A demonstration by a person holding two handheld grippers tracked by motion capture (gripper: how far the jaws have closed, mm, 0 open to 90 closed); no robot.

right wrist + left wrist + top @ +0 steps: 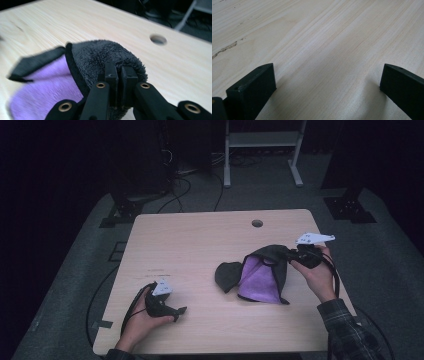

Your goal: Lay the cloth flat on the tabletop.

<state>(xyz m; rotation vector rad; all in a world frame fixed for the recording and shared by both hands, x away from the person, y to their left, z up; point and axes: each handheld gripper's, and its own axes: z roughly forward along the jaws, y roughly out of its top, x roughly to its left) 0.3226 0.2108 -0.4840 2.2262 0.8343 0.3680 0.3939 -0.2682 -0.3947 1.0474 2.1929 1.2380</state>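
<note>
On the right half of the table (200, 235) lies a cloth (260, 275), dark grey on one face and purple on the other (the purple side shows where it folds open toward the near edge). The right gripper (295, 254) sits at the cloth's far right corner, held by the right hand (316, 272), and its jaws are pressed together on the dark fleecy edge. In the right gripper view the cloth (105, 56) bunches up around the gripper (119, 72), the pinched fold rising over the jaw tips while the purple side spreads out to the left and below. A round hole (257, 223) in the tabletop lies beyond the cloth, toward the far edge.

The left gripper (177, 312) rests on the near left part of the table in the left hand (142, 320), well apart from the cloth. In the left gripper view its jaws stand spread wide over bare wood (324, 50), with nothing between them.
</note>
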